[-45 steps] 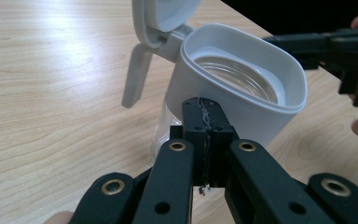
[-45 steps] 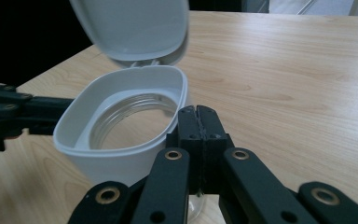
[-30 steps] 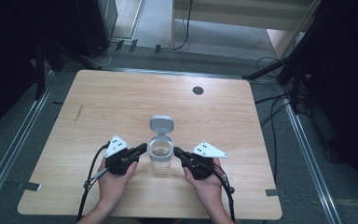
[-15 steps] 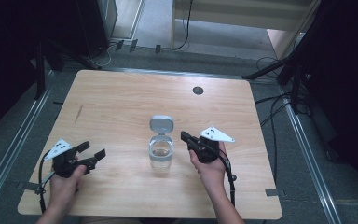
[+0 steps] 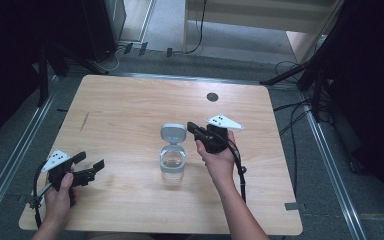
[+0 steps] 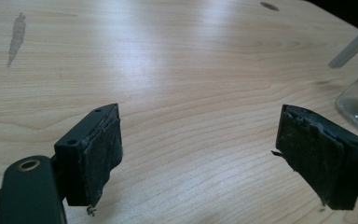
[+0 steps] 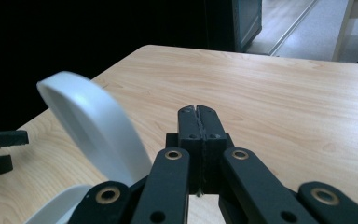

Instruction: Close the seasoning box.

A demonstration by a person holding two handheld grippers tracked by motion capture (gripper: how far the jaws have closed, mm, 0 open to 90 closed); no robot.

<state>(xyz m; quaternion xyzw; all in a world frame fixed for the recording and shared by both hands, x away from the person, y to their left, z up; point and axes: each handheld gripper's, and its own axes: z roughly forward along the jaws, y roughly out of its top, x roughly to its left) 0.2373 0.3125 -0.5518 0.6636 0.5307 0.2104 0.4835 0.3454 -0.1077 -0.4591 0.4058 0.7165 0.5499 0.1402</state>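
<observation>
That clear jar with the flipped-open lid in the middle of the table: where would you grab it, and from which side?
Probably the clear jar by its round body, fingers on the two opposite sides, coming in level with the table from the left. The white lid stands open at the far rim, so a grip from above or behind would hit it. The left gripper is open and points toward the jar; the right gripper is shut.

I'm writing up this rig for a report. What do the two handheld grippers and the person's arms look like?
Both the left gripper and the right gripper are black, two-jawed, with brass-coloured pivot rivets and worn dark pads. Each carries a pale grey three-cornered plate with dark dots and trails a black cable. The forearms are bare; no sleeves show.
</observation>
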